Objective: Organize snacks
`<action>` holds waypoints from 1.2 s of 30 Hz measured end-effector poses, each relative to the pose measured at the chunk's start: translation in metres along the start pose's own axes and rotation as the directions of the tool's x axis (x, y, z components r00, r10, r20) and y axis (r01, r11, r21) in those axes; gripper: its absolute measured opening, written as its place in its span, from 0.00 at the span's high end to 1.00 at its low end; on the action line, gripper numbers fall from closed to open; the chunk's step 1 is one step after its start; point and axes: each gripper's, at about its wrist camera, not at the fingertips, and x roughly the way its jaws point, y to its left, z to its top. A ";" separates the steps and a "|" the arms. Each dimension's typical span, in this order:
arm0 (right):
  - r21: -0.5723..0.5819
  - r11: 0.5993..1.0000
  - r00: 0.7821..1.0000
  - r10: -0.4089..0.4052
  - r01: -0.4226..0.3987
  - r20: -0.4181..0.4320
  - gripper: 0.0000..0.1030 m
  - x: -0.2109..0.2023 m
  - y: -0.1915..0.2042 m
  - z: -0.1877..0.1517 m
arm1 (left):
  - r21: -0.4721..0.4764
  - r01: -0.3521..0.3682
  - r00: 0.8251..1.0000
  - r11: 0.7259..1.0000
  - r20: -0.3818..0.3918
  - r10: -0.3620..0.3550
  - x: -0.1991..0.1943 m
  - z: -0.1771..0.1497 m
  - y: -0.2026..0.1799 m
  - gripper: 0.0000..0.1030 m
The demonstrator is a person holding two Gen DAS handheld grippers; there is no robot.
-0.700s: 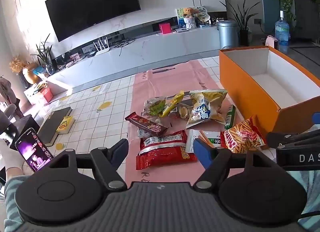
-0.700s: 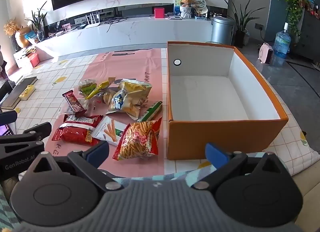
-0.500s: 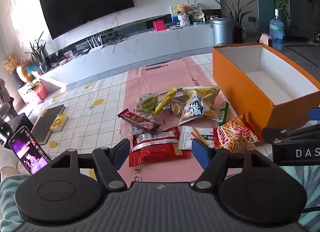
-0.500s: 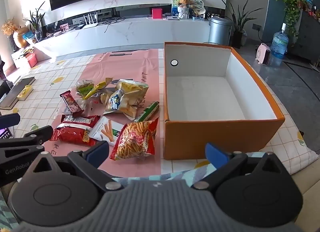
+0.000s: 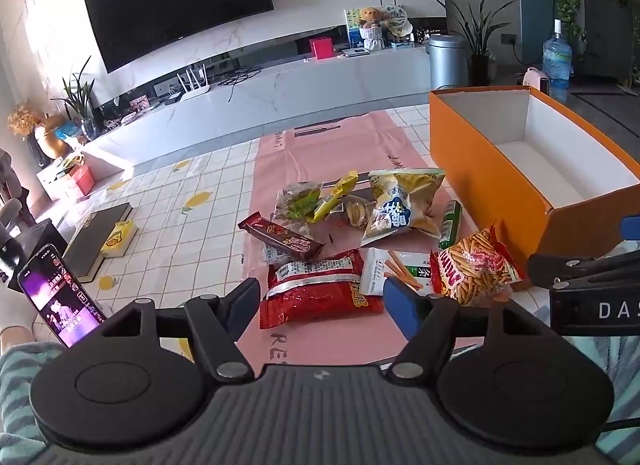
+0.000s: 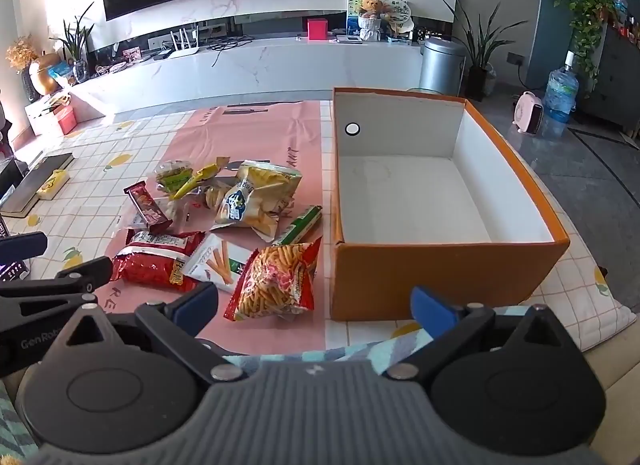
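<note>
Snacks point(image 6: 224, 233) lie piled on a pink mat just left of an empty orange box point(image 6: 448, 273); both grippers, left point(image 5: 322, 299) and right point(image 6: 314, 305), hover wide and empty; sorting seems unstarted; next, grasp a packet.

I see a low surface covered by a white grid-patterned cloth point(image 6: 100, 185) printed with lemons. A pink mat point(image 6: 256, 133) lies on the cloth, and I take it as my landmark. On the mat's near half sits a loose heap of snack packets point(image 6: 224, 221): a red bag point(image 5: 320, 289), an orange bag of sticks point(image 6: 276, 281), a yellow chip bag point(image 5: 400, 205) and a brown bar point(image 5: 280, 237) among them. Just beside the mat's right edge an orange box point(image 6: 448, 265) stands on the cloth, open-topped, its white inside bare. Well left of the mat, a dark book point(image 5: 100, 237) lies flat with a yellow pack point(image 5: 118, 237) touching it.
</note>
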 end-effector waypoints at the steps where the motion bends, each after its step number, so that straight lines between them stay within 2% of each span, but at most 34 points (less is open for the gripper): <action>1: 0.000 1.000 1.000 -0.001 0.001 0.000 0.04 0.000 0.000 0.000 | 0.000 0.000 1.000 1.000 0.000 0.000 0.000 0.000 0.000 0.19; 36: -0.017 1.000 1.000 -0.025 0.025 0.005 0.04 -0.003 0.006 0.001 | -0.024 -0.001 1.000 1.000 -0.012 0.000 0.001 -0.006 0.007 0.19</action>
